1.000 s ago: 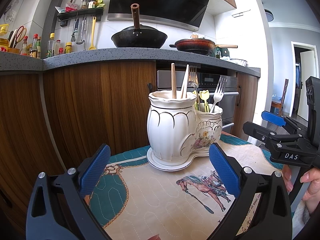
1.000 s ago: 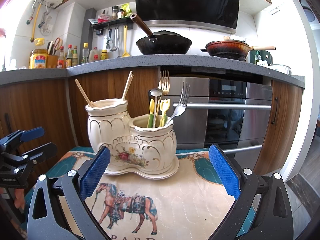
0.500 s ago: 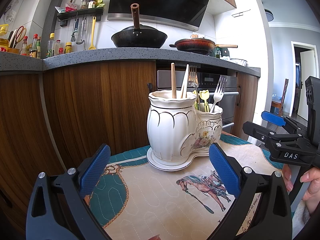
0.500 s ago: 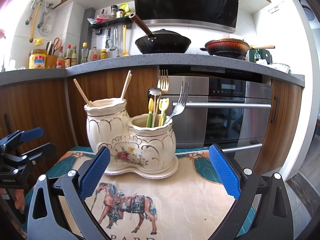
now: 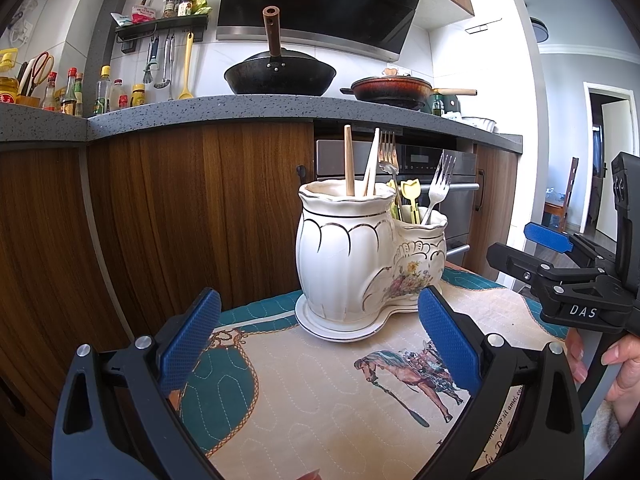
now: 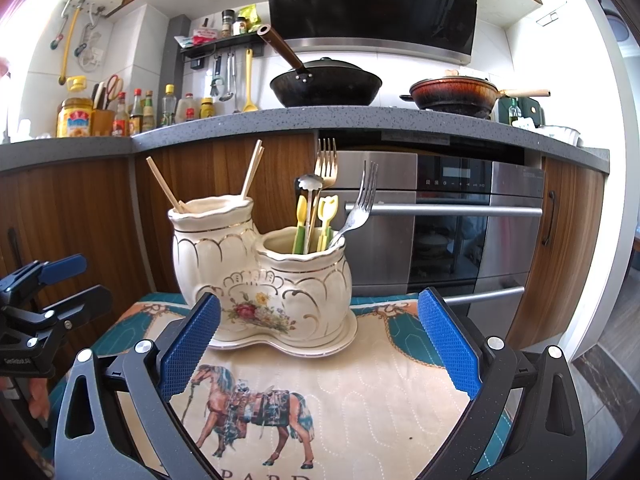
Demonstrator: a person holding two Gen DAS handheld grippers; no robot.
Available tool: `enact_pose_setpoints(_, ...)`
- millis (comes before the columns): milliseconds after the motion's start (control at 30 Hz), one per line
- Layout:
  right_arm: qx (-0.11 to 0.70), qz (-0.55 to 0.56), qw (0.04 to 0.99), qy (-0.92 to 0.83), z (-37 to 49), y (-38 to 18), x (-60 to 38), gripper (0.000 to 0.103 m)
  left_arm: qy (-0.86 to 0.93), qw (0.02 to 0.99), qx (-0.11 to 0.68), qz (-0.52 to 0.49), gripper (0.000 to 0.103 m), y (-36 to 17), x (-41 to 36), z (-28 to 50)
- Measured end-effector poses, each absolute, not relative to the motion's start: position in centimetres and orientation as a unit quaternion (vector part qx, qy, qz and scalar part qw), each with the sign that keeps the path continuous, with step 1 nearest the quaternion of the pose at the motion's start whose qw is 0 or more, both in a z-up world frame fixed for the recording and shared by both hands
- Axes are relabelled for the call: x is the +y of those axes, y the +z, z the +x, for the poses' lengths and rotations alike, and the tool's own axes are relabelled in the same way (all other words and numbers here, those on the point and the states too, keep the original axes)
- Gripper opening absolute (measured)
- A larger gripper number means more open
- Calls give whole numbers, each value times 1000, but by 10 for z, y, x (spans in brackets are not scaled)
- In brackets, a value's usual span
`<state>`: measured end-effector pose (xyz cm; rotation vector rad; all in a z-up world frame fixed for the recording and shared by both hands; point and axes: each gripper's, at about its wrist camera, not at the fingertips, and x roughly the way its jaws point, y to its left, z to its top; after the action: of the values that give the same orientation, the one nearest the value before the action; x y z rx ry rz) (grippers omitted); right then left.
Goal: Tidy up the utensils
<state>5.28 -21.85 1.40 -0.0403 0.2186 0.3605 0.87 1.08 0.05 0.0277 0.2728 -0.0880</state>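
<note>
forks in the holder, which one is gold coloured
The taller fork standing upright at the back; the silver fork leans right.

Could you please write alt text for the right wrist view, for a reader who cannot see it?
A cream two-compartment ceramic holder stands on a horse-print cloth, chopsticks in its taller side, forks and small utensils in the lower. The open right tool frames it, empty; kitchen counter behind.

Two forks [image 6: 359,202], three chopsticks [image 6: 251,170], one holder [image 6: 260,280].
</note>
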Motion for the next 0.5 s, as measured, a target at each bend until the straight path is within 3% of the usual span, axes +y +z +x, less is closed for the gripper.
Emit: enact_pose_setpoints(500, 109, -20, 978, 179, 53, 15, -219, 98, -40, 989, 140, 17, 98, -1, 9, 9)
